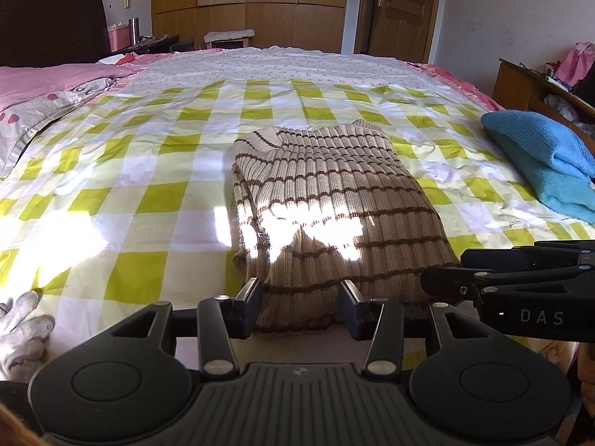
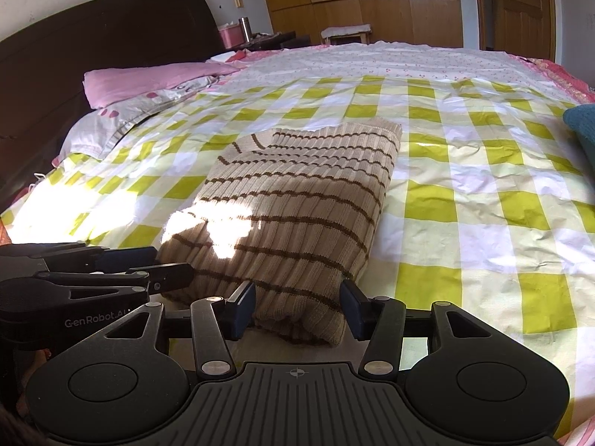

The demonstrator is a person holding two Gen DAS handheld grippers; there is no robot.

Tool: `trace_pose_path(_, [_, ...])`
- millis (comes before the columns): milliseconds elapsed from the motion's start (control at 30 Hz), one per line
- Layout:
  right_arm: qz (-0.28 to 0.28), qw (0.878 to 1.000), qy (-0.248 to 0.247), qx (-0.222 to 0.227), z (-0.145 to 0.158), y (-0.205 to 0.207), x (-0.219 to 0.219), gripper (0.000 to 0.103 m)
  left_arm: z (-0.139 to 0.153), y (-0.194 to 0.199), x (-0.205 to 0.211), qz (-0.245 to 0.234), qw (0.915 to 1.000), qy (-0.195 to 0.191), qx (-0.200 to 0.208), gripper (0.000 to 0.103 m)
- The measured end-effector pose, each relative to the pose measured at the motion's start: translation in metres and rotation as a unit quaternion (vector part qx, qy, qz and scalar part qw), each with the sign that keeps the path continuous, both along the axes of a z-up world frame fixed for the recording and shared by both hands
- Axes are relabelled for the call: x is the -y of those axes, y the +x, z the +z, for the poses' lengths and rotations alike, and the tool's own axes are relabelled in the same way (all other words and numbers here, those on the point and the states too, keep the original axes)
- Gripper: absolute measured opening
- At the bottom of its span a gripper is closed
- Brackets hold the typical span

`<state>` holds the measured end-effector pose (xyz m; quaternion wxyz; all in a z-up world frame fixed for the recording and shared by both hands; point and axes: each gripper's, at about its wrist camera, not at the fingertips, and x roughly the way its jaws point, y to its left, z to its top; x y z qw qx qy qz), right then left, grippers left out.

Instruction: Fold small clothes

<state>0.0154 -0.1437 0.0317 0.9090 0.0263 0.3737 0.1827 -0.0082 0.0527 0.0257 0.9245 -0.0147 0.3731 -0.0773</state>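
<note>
Both grippers sit at the near edge of the bed, side by side, their fingers spread around the near hem of a folded beige sweater with brown stripes [image 1: 334, 200]; the left gripper [image 1: 303, 306] has its two pads standing apart with knit bulging between them, and the right gripper [image 2: 297, 308] is the same, so both look released and straddling the cloth, not pinching it. That sweater lies as a thick rectangular bundle on the green-and-white checked sheet [image 1: 148, 156], running from the near edge toward the middle of the bed, with a collar or cuff flap showing at its far end. A folded blue garment [image 1: 550, 163] rests near the right edge, well apart, and grey-white gloves [image 1: 22, 327] lie at the near left corner. Pink pillows [image 2: 148, 81] sit toward the dark headboard [image 2: 93, 37]. As a judgement, the risk now is that closing on only the top layer would drag it off the layers below and undo the fold, or that uneven pulls from the two sides would skew the bundle; glare from the sun patch also hides the hem. Readable writing: "DAS" on the right gripper's side in the left wrist view, and "GenRobot.AI" on the left gripper's side in the right wrist view
</note>
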Motion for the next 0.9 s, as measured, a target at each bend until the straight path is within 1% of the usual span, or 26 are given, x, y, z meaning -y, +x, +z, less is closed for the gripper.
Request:
trace_pose_path(33, [-0.001,1.0,0.001,-0.001,0.0,-0.001,0.0,0.05,-0.001,-0.002,0.0,0.002,1.0,0.0,-0.001,0.056])
trace_pose_path(100, [-0.004,1.0,0.001,-0.002,-0.002,-0.003,0.001,0.051,-0.002,-0.004,0.001,0.01,0.9999,0.008,-0.003,0.064])
trace_pose_path(200, [-0.005,1.0,-0.003,-0.009,-0.006,-0.004,0.001,0.051,-0.004,-0.007,0.003,0.021,0.9995,0.023,-0.003,0.071])
trace_pose_path(233, [-0.005,1.0,-0.004,-0.011,-0.008,-0.005,0.0,0.052,-0.004,-0.008,0.003,0.024,0.9994,0.024,-0.003,0.072])
trace_pose_path(367, [-0.007,1.0,-0.006,-0.014,-0.011,-0.006,0.001,0.052,-0.006,-0.008,0.003,0.032,0.9992,0.023,-0.007,0.083])
trace_pose_path(567, [-0.011,1.0,-0.002,-0.02,-0.013,-0.007,0.002,0.053,-0.008,-0.01,0.007,0.042,0.9983,0.04,-0.007,0.094])
trace_pose_path(733, [-0.013,1.0,-0.002,-0.024,-0.014,-0.009,0.003,0.053,-0.008,-0.009,0.009,0.049,0.9975,0.051,-0.006,0.097])
trace_pose_path(767, [-0.013,1.0,-0.001,-0.024,-0.015,-0.009,0.004,0.053,-0.008,-0.009,0.01,0.051,0.9972,0.053,-0.005,0.099])
trace_pose_path(900, [-0.016,1.0,0.001,-0.025,-0.015,-0.009,0.005,0.053,-0.005,-0.009,0.012,0.058,0.9956,0.074,-0.001,0.103])
